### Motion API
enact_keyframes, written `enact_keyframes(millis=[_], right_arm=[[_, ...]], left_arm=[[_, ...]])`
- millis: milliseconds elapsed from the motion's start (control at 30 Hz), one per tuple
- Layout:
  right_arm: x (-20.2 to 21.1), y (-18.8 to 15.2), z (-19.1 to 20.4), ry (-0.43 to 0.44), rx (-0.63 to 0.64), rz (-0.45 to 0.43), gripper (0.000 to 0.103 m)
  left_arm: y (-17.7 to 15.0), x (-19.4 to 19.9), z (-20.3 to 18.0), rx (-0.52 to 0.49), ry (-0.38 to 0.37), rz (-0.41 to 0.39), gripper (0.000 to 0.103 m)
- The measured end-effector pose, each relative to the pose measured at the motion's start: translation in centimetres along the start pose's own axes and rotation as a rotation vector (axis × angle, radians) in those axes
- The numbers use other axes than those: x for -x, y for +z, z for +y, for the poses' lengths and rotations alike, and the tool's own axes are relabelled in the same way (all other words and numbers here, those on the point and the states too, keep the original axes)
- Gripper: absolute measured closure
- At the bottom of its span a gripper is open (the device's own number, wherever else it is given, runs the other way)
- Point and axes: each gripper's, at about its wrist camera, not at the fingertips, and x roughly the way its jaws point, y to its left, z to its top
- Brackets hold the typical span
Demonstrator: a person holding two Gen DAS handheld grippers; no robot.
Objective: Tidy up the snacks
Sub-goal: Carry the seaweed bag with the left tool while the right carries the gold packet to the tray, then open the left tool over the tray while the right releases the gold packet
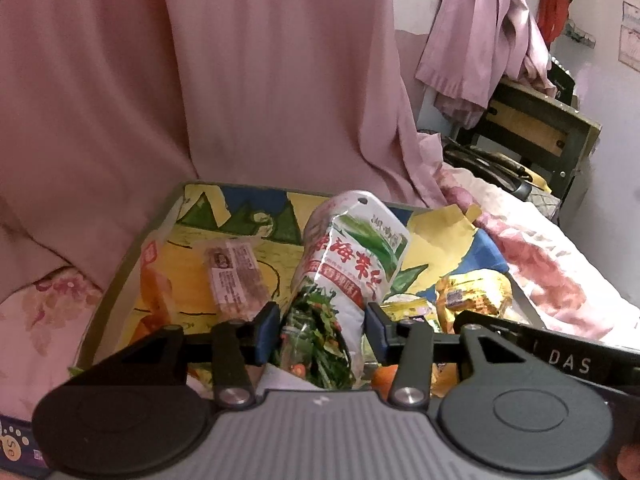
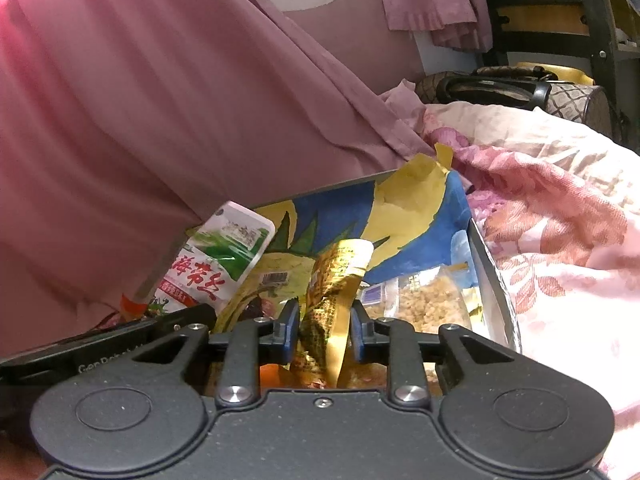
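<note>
Snacks sit in a box [image 1: 240, 216] with bright pictures on its walls, and the box rests on a flowery blanket [image 2: 560, 220].

From the left wrist we see the left gripper [image 1: 322, 332] clamped on a white pack [image 1: 348, 264] with green leaves on it. Its blue pads press on both sides of the pack, which stands up tall in the middle of the box. Only this view shows a brown bar [image 1: 236, 280] lying flat on the left part of the box floor.

From the right wrist we see the right gripper [image 2: 325, 332] clamped on a gold pack [image 2: 332, 292] that stands up between its pads. Only this view shows a clear bag of crumbs [image 2: 420, 300] close to the right wall. The white pack shows here too, off to the left.

A pink curtain [image 1: 240, 80] hangs right behind the back edge of the box. The two grippers are close side by side. Free floor is around the bar on the left. The right side is packed with snacks. Above the box it is open.
</note>
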Motion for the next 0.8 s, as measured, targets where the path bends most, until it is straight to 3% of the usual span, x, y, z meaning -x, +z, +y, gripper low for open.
enact_keyframes(millis=[433, 800], right_arm=[[-0.6, -0.1, -0.2, -0.008, 0.021, -0.009, 0.071], [-0.1, 0.1, -0.3, -0.028, 0.030, -0.033, 0.053]], left_arm=[[0.1, -0.3, 0.7, 0.043, -0.020, 0.007, 0.039], [0.4, -0.2, 1.8, 0.130, -0.019, 0.000, 0.031]])
